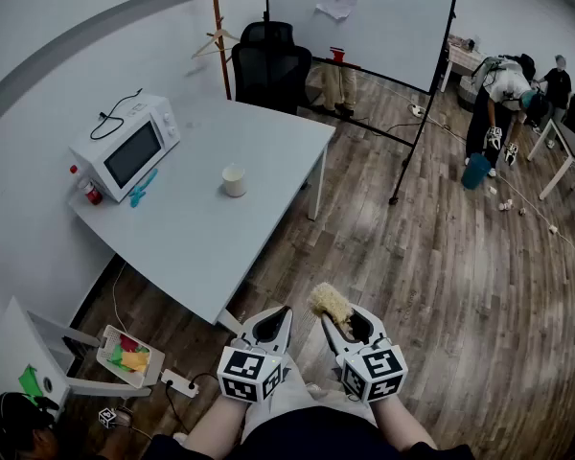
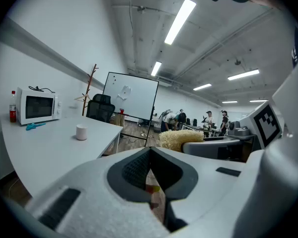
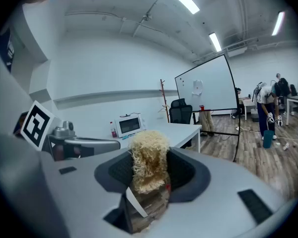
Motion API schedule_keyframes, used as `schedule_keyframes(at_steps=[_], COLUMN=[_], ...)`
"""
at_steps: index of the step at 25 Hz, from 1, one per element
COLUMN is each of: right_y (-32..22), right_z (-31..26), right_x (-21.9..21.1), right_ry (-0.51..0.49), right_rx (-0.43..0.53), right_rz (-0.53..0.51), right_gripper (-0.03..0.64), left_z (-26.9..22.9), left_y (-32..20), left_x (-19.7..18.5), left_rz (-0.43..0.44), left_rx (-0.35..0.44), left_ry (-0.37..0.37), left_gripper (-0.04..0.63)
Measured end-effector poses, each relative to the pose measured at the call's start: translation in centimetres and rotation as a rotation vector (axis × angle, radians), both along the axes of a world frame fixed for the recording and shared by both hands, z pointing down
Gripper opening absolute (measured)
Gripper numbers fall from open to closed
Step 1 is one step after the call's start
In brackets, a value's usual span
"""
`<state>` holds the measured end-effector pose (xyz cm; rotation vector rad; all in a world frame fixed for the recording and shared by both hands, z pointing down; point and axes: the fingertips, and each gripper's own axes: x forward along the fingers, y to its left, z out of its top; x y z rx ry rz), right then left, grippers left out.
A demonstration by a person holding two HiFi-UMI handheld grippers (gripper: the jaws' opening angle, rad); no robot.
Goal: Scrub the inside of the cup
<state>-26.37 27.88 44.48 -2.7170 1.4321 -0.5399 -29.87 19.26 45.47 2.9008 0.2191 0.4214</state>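
A small white cup stands upright near the middle of the grey-white table; it also shows far off as the cup in the left gripper view. Both grippers hang over the wooden floor off the table's near corner, well short of the cup. My left gripper is shut with nothing between its jaws. My right gripper is shut on a straw-coloured fibrous scrubber, which sticks up past the jaw tips as the scrubber in the right gripper view.
A white microwave sits at the table's left end, with a red-capped bottle and a teal object beside it. A black office chair and a whiteboard stand beyond. People stand far right. A basket sits on the floor left.
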Motion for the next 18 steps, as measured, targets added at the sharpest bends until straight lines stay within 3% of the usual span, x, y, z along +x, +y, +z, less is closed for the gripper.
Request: schedule_keyframes(at_steps=[18], right_y=[1.8], right_z=[-0.1], right_x=[0.4], right_ry=[0.002], right_rx=[0.017], right_rz=[0.011], right_gripper=[0.181], left_z=[1.2], left_y=[1.0], left_x=[0.4], left_rz=[-0.018], left_rx=[0.008], left_ry=[-0.03], left_gripper=[0.017])
